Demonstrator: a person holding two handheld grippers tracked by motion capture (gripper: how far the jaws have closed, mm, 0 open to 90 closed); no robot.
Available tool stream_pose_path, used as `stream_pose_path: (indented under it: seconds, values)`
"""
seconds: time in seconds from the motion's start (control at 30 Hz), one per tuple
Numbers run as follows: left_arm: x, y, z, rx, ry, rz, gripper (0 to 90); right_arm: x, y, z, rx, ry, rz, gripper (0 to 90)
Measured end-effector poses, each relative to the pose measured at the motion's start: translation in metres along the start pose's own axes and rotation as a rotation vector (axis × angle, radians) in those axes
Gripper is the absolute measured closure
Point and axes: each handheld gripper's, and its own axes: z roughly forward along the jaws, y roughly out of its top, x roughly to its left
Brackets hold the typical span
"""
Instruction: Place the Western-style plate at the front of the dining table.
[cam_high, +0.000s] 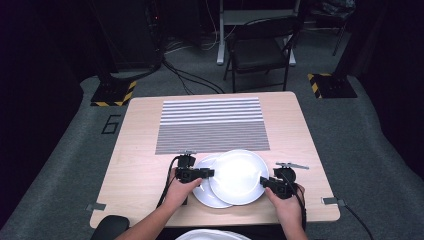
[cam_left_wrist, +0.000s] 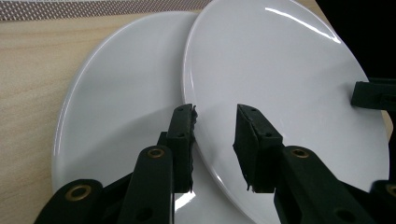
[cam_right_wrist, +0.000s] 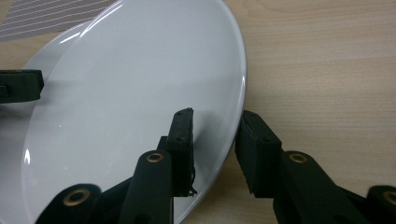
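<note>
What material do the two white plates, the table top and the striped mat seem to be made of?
Upper plate and lower plate: probably glazed ceramic, possibly melamine; glossy white with sharp highlights. Table top: pale wood or wood-look laminate, matte, with visible grain. Striped mat: likely woven fabric or vinyl; too far to tell.

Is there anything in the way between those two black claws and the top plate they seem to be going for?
Nothing visible. The top plate lies partly over the lower plate, and its rim already sits between the open jaws of the left gripper on one side and of the right gripper on the other. The table around the plates looks bare.
</note>
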Motion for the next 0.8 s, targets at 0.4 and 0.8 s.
stream_pose_path:
  seconds: [0.4, 0.8]
  values:
    - [-0.013, -0.008, -0.001, -0.001, 0.064, 0.067, 62.7, -0.002, -0.003, 0.004, 0.002, -0.006, 0.015, 64.5]
    - [-0.024, -0.017, 0.003, 0.003, 0.081, 0.108, 56.9, 0.005, -0.009, 0.007, 0.004, -0.036, -0.001, 57.0]
